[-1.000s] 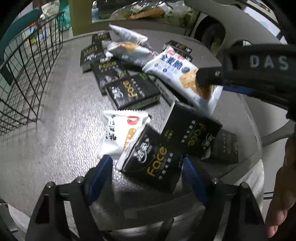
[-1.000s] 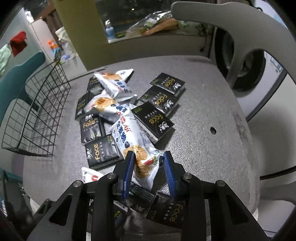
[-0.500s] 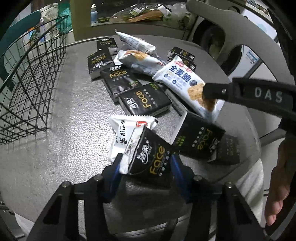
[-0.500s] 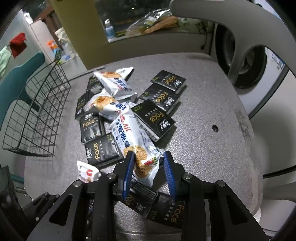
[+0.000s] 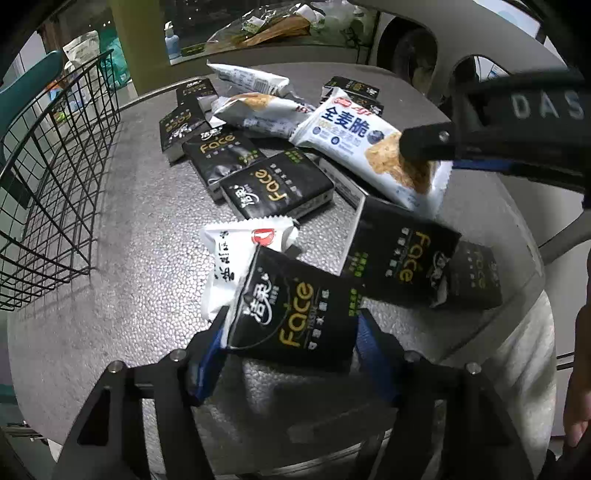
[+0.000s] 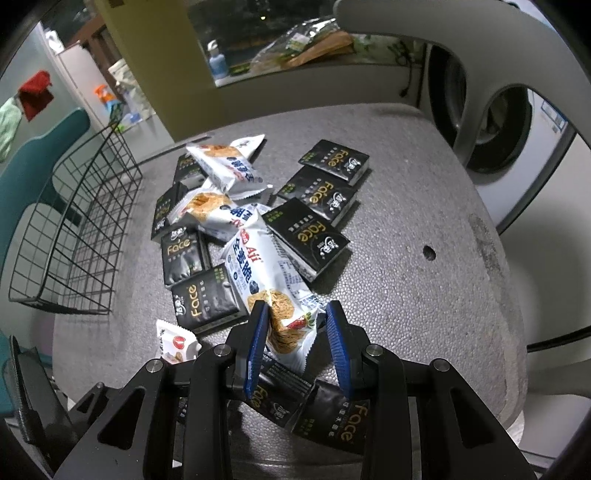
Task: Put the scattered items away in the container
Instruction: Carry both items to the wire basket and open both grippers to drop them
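Left tongs: jaws opening around a black "Face" tissue pack, which sits between them.
Right tongs: clamped on a white "Aji" cracker packet with blue Chinese lettering.
Scattered items: more black "Face" packs and white snack bags heaped mid-desk.
Container: black wire basket at the desk's left edge.
Desk: grey, pebbled top.
Room: washing machine behind.

this looks like a home, a laundry or utility corner. beyond the fingers and to their right stands a front-loading washing machine behind a pale plastic chair back. far ahead of the fingertips a ledge holds a small bottle and bagged goods. to the left hang a red cloth and a teal chair beside a wire basket.
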Available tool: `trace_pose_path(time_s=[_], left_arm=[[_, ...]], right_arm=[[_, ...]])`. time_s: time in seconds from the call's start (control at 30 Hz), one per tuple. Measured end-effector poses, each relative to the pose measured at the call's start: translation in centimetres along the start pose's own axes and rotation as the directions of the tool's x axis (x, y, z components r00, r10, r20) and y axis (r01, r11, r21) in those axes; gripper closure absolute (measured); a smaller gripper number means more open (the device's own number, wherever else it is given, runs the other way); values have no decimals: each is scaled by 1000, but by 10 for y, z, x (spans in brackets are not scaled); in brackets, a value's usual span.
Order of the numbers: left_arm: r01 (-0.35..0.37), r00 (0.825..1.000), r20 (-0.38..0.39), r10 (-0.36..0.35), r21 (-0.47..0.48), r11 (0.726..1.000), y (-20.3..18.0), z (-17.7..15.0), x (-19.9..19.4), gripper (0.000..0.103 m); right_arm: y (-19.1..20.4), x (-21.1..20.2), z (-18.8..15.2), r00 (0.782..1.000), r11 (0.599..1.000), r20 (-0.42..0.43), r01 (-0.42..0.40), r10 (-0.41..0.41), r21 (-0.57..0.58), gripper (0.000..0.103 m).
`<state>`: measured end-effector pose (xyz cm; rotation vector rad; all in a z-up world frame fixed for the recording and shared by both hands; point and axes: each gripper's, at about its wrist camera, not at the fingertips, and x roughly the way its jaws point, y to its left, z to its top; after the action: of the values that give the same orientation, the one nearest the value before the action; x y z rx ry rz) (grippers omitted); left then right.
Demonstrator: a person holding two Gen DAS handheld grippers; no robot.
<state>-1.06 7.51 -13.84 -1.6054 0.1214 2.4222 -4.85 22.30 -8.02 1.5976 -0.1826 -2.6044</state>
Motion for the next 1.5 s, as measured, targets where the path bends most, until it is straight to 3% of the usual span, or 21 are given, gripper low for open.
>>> trace_pose_path(time_s=[0.13,0.33,0.47,0.67,0.93,1.0,1.5], left_arm=[[21,1000,7,-21,-14,1000,6,2,-9,37],[18,995,94,-14,-34,999,18,13,-54,37],[-13,991,134,20,-59,998,34,22,-77,37],[-20,986,164,38,-110,994,59,33,-103,37],[-26,979,195,55,-146,989,80,45,-107,37],[-27,977,207,58,-150,988,82,47,-110,37],[-44,950,295,108,-214,976,126,65,-165,37]], right_arm=[[0,0,0,1000,1000,0,-3,3,2,70],[6,6,2,1000,1000,7,-1,2,-26,69],[21,14,7,1000,996,3,-7,8,-87,50],[45,34,14,999,985,-23,23,-27,-172,45],[52,36,12,997,982,-26,61,-66,-178,55],[50,26,13,999,986,-12,48,-51,-162,65],[80,-60,40,991,990,110,-59,74,-128,71]])
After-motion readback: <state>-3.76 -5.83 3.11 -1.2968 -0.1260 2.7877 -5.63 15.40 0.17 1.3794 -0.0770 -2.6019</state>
